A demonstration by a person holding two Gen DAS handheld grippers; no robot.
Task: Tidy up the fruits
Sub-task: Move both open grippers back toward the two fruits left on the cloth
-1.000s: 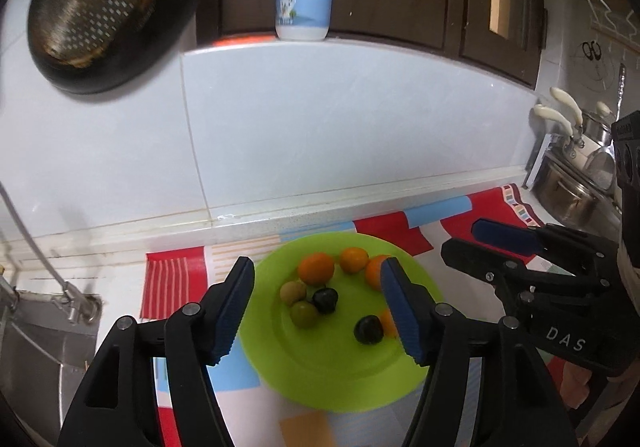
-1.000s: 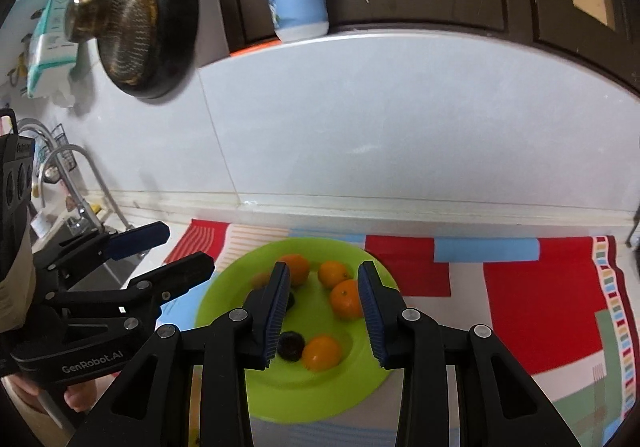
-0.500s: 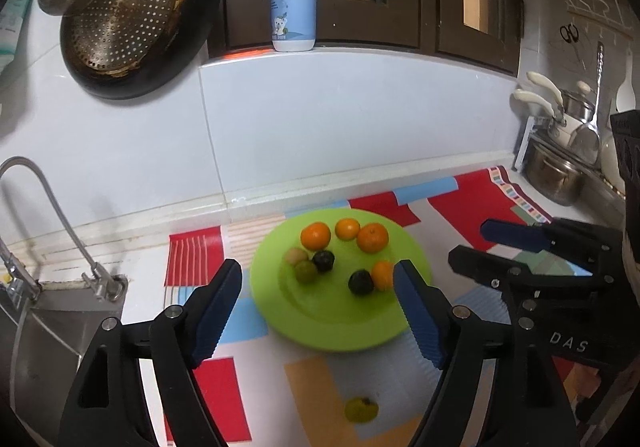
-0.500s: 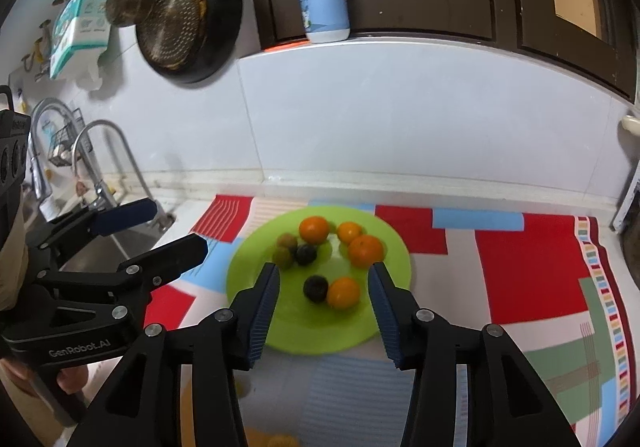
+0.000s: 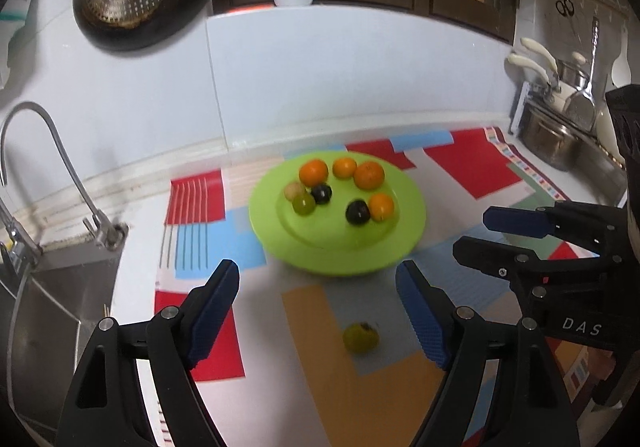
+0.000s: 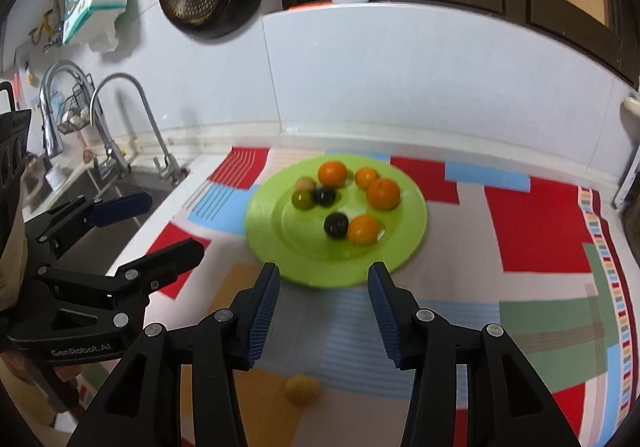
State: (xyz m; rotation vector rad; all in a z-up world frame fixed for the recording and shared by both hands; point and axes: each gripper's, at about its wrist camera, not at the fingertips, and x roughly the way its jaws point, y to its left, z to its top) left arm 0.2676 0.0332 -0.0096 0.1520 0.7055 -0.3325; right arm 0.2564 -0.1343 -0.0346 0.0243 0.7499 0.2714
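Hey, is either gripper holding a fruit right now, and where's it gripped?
No. The left gripper and right gripper are both open and empty.

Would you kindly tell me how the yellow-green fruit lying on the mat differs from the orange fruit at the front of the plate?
The yellow-green fruit lies alone on the patterned mat, off the green plate; the front orange fruit sits on the plate, touching a dark fruit. The first is dull yellow-green with a dark blemish; the second is bright orange. Both are small, round and ungripped.
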